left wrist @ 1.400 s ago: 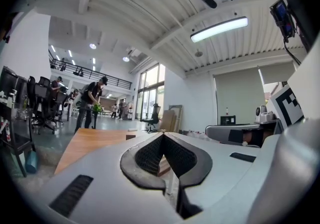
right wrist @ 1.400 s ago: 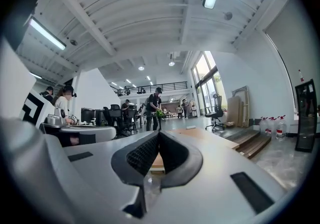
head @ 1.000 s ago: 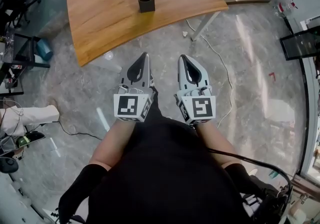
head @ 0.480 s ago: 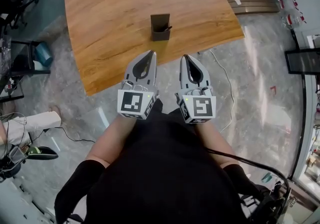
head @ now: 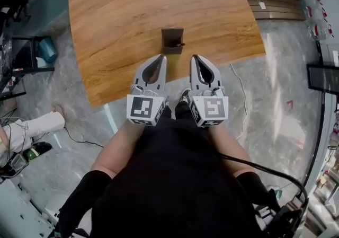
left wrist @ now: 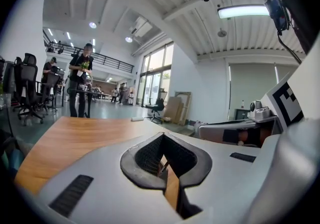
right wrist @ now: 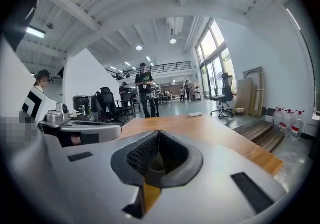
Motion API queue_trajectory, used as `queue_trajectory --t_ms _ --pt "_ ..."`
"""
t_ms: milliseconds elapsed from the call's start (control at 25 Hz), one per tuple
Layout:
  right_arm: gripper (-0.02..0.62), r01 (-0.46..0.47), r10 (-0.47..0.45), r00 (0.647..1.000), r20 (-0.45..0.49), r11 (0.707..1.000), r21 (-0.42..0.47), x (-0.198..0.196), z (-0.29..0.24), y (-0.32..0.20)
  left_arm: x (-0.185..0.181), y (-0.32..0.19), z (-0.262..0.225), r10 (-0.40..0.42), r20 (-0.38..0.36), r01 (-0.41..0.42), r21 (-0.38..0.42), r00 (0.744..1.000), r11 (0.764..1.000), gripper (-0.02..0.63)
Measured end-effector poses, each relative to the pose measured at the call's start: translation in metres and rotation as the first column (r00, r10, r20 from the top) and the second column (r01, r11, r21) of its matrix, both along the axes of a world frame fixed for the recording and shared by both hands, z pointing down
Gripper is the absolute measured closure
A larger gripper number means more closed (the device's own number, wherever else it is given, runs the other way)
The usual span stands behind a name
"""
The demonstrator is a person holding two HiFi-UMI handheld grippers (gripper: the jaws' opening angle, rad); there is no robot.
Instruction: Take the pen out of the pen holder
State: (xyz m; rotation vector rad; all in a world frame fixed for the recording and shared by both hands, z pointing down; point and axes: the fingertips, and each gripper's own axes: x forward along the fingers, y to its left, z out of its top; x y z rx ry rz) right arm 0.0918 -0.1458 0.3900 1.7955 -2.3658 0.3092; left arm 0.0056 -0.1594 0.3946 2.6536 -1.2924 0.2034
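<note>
Polished grey floor (head: 275, 83) and glass-walled open office surround a broad wooden bench (head: 122, 14), where a person stands at the near edge with a gripper in each hand. The left gripper (head: 159, 60) and right gripper (head: 196, 60) hover side by side over that edge. Each has its jaws drawn together on nothing, as each gripper's own view confirms.

Just ahead of the tips, between the two grippers and a little nearer the left one, stands the small dark holder (head: 172, 38). It is the only thing on the bench. The pen (head: 180, 45) shows only as a short dark end poking from the holder's near right side, towards the right gripper.

The task appears not yet begun: no jaw has opened and nothing has been touched. The risks look plain enough. A gripper that arrives with its jaws together would push the pen or the holder instead of grasping. With so little pen showing, a pinch could catch the holder's wall too, lifting or tipping the holder. A knock could send it off the nearby edge.
</note>
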Motion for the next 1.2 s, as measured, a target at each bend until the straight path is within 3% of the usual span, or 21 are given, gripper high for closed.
queue_trajectory --t_ms 200,560,760,1080,1200 --pt "0.58 0.062 -0.06 0.998 0.03 0.994 -0.093 -0.002 0.036 -0.021 0.006 -0.018 0.028 -0.021 0.021 0.023 -0.066 1.0 0.998 0.606" --pt "0.577 0.154 -0.138 0.987 0.081 0.955 -0.253 -0.01 0.105 -0.044 0.015 -0.04 0.082 -0.017 0.055 0.026 -0.161 0.998 0.987 0.606" --pt "0.519 0.185 -0.159 0.981 0.111 0.935 -0.302 -0.016 0.128 -0.056 0.011 -0.052 0.101 -0.028 0.06 0.039 -0.202 0.998 0.979 0.606" --pt "0.52 0.147 -0.136 0.989 0.058 0.942 -0.3 -0.016 0.142 -0.074 0.009 -0.059 0.123 -0.026 0.066 0.041 -0.239 0.997 0.97 0.606" --pt "0.552 0.144 -0.14 0.989 0.036 0.945 -0.294 -0.017 0.14 -0.076 0.006 -0.059 0.122 -0.03 0.066 0.045 -0.247 0.997 0.968 0.606"
